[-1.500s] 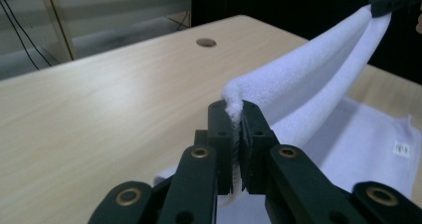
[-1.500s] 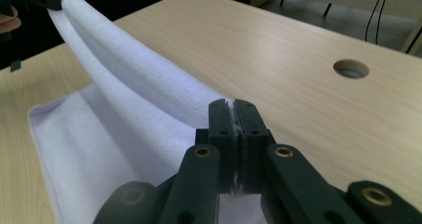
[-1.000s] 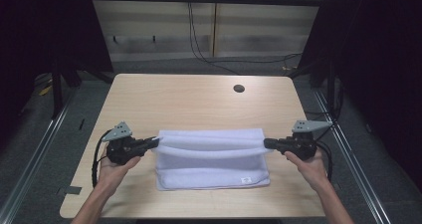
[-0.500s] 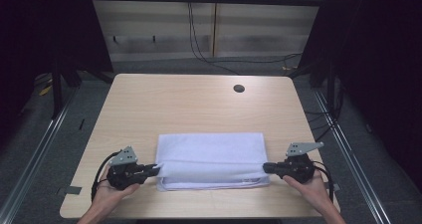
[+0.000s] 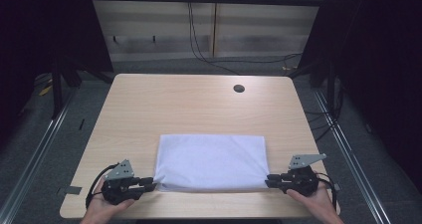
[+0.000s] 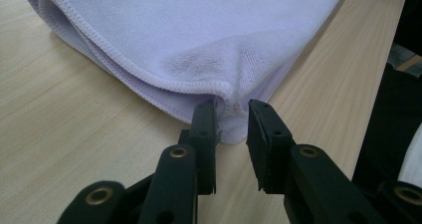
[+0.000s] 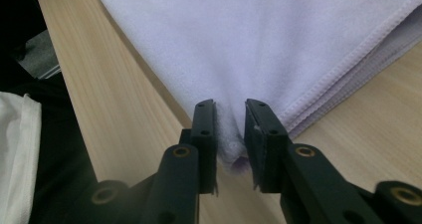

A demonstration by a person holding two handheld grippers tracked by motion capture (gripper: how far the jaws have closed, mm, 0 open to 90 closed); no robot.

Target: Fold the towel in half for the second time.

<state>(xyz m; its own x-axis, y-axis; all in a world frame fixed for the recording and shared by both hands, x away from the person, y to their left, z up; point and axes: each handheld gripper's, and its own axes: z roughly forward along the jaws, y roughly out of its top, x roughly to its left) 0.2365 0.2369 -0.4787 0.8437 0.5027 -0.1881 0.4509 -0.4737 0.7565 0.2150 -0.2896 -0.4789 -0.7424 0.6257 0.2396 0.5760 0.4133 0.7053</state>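
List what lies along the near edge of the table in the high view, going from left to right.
left gripper → folded white towel → right gripper, all on the wooden table. Both grippers' jaws have just been opening, each with a near corner of the towel between them.

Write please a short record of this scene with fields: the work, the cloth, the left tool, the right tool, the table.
work: folding a cloth on a table
cloth: white towel, folded, lying flat near the table's front edge
left tool: at the towel's near left corner, jaws just been opening, corner between them, pads not pressing
right tool: at the near right corner, jaws just been opening, corner between them
table: light wood, round hole toward the back
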